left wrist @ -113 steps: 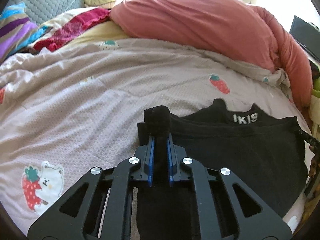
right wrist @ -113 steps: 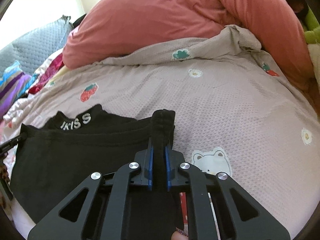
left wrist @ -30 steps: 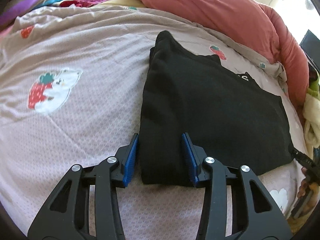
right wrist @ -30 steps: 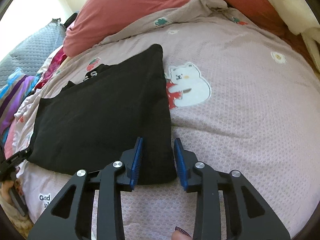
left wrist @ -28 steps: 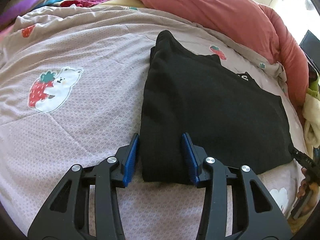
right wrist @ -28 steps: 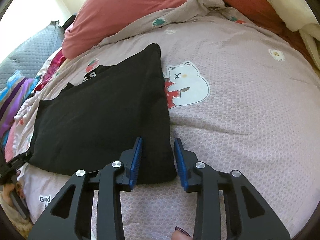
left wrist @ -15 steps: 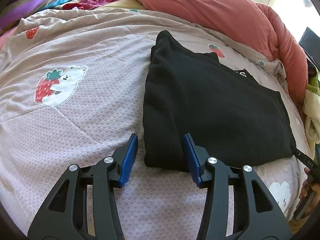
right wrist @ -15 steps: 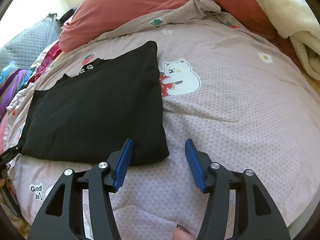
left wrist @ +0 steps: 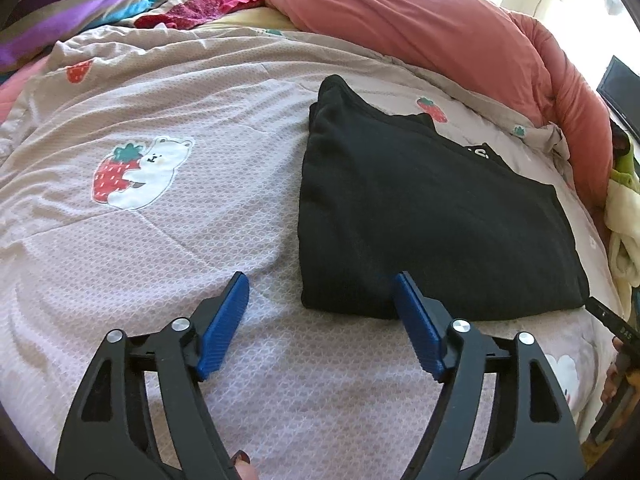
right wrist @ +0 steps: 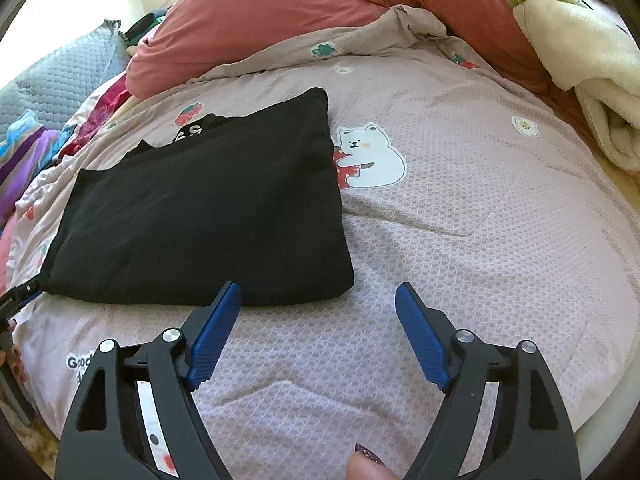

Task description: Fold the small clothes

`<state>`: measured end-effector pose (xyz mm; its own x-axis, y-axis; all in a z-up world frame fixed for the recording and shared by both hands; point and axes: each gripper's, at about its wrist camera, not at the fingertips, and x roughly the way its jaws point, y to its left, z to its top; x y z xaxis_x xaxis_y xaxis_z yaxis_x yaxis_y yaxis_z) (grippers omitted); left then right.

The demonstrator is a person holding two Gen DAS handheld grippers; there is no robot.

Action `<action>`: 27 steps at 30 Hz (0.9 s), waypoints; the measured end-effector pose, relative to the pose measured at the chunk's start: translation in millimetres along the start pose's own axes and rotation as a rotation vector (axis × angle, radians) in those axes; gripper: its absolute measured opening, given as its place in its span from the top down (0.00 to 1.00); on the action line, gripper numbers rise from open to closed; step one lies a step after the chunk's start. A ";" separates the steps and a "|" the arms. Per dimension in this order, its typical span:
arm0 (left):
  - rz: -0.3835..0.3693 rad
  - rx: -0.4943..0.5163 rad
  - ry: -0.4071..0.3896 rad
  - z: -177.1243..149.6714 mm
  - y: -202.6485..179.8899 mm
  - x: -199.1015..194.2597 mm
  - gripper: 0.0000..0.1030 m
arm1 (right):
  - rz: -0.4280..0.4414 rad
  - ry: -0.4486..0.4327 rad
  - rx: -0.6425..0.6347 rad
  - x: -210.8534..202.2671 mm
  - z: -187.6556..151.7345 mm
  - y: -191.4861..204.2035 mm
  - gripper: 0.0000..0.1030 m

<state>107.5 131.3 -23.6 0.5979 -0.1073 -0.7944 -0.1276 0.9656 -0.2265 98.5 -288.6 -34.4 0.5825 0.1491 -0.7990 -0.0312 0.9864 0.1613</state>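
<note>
1. Left wrist view showed your left gripper (left wrist: 320, 296) with its blue pads (left wrist: 224, 322) far apart. They had just been opening, and nothing was pinched between them.
2. The black garment (left wrist: 420, 216) lay folded flat on the pink quilt (left wrist: 200, 92). Its near left corner sat just past the tips of your left gripper, and the pads did not press on it.
3. Right wrist view showed your right gripper (right wrist: 318, 304) wide apart too. Its pads had also just been opening, with only quilt between them. The garment's near right corner lay just beyond the left pad.
4. No box, basket or bin showed in either view, so nothing sat inside anything.
5. Only the left view showed the bear hugging a strawberry (left wrist: 140, 172) well to the left of the garment, and the striped blanket (left wrist: 60, 12) in the far corner.
6. Only the right view showed a white bear (right wrist: 370, 154) just beside the garment's right edge, a fluffy white blanket (right wrist: 592, 80), and a grey quilted pillow (right wrist: 60, 80).
7. Both views showed the big red-pink duvet (left wrist: 420, 28) behind the garment.
</note>
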 end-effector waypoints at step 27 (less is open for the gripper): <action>0.025 0.005 -0.103 2.3 11.7 -34.3 0.09 | 0.117 -0.083 -0.216 -27.3 3.0 104.4 0.12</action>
<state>87.3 146.9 2.2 0.6727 -0.0584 -0.7376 -0.1398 0.9689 -0.2043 81.7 -189.9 6.0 0.6292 0.2661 -0.7303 -0.2699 0.9559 0.1157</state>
